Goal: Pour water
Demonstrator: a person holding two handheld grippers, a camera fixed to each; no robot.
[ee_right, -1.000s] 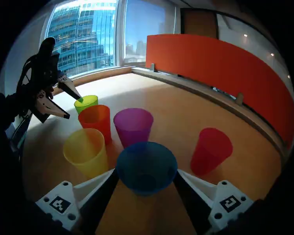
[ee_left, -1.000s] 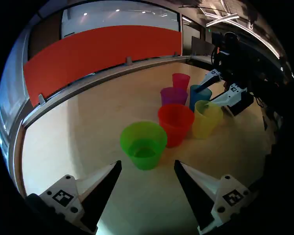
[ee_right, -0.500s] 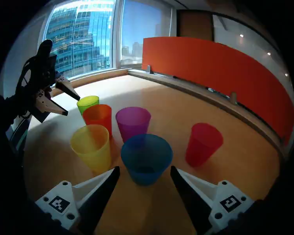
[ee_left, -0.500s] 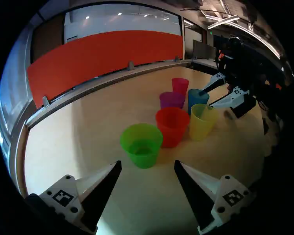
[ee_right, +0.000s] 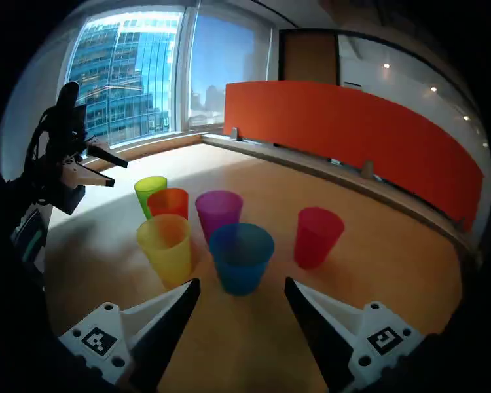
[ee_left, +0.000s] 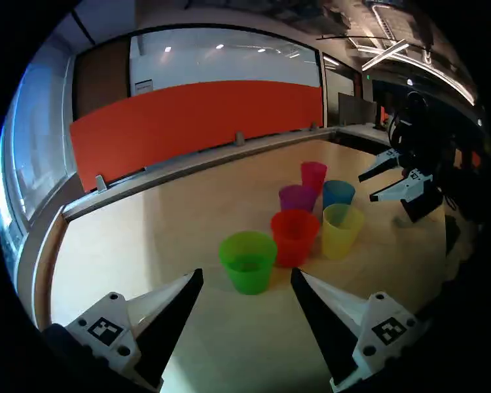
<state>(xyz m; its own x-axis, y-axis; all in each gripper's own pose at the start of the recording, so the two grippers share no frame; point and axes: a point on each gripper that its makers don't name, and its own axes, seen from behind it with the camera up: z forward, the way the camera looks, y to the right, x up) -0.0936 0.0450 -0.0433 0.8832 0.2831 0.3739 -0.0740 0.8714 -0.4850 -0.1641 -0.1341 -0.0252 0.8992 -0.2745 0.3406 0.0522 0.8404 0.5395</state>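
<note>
Several plastic cups stand grouped on a wooden table [ee_left: 141, 236]. In the left gripper view the green cup [ee_left: 248, 261] is nearest, just beyond my open left gripper [ee_left: 245, 296], with the orange cup [ee_left: 294, 237], yellow cup [ee_left: 340, 229], purple cup [ee_left: 297, 198], blue cup [ee_left: 338, 194] and red cup [ee_left: 313, 177] behind. In the right gripper view the blue cup [ee_right: 241, 257] stands just past my open right gripper [ee_right: 241, 295], flanked by the yellow cup [ee_right: 166, 248] and the red cup [ee_right: 317, 236]; the purple cup [ee_right: 218, 211], orange cup [ee_right: 167, 203] and green cup [ee_right: 150, 192] stand farther off. Nothing is held.
An orange partition [ee_left: 200, 121] runs along the table's far edge on a low ledge. Large windows [ee_right: 124, 78] stand behind the left gripper [ee_right: 105, 169], seen held at the table's far side. The right gripper [ee_left: 389, 182] shows beyond the cups in the left gripper view.
Both grippers have pulled back and up from the cups, which now look smaller and farther away. The cups have not moved.
</note>
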